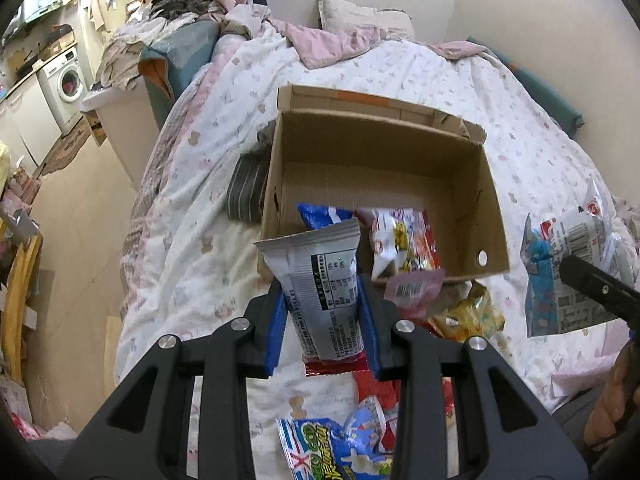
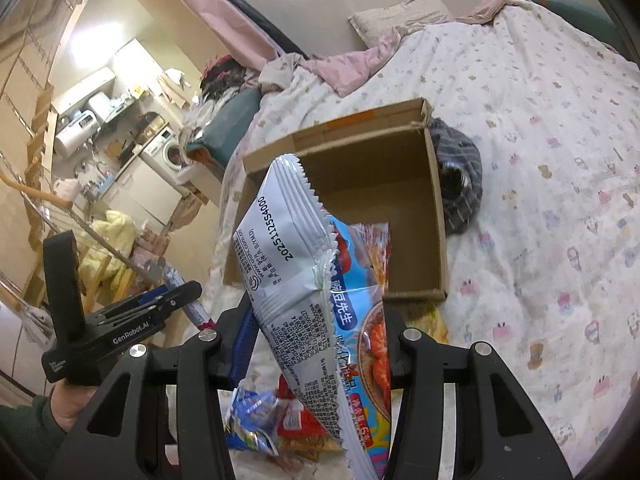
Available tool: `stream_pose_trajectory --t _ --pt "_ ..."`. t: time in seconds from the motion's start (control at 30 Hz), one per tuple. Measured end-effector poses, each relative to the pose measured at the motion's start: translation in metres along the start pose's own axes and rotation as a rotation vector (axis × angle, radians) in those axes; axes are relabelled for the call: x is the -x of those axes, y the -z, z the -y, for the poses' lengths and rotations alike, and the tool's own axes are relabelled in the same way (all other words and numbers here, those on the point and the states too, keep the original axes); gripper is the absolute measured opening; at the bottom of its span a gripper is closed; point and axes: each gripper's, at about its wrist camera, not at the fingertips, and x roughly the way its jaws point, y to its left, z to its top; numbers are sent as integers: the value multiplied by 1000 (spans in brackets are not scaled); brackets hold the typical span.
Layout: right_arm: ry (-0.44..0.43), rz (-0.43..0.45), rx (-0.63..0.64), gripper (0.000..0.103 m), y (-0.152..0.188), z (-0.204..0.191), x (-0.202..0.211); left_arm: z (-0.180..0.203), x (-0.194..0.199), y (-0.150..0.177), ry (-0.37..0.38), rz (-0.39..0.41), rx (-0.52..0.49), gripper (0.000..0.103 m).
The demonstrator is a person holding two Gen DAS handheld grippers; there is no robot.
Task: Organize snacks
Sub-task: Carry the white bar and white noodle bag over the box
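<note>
My left fingers (image 1: pixel 324 316) clamp a grey snack pack (image 1: pixel 320 280) and my right fingers (image 2: pixel 320 344) clamp a blue shrimp-snack bag (image 2: pixel 316 292), both hanging just short of the cardboard box (image 1: pixel 492 216) on the bed (image 1: pixel 520 92). Either floppy bag could snag the box's near rim and spill onto the loose snacks (image 1: pixel 464 312) below. The box's far half lies bare, leaving room.

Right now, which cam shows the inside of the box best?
Left wrist: it looks down into the box, showing its floor and the snack packs lying there. Right wrist shows the box too, but the held bag covers much of the inside.
</note>
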Motion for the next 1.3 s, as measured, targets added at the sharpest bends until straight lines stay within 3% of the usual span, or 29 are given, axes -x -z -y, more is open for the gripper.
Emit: stream_pose_trajectory --t 0.37,0.77,1.3 --pt "-19 87 0 50 -41 5 -9 8 -16 -40 4 12 -56 29" --pt "11 64 -38 50 -70 31 -44 23 -49 -74 5 15 -113 29" --pt "118 -3 9 50 -86 43 -99 8 -102 -79 16 -48 -56 29"
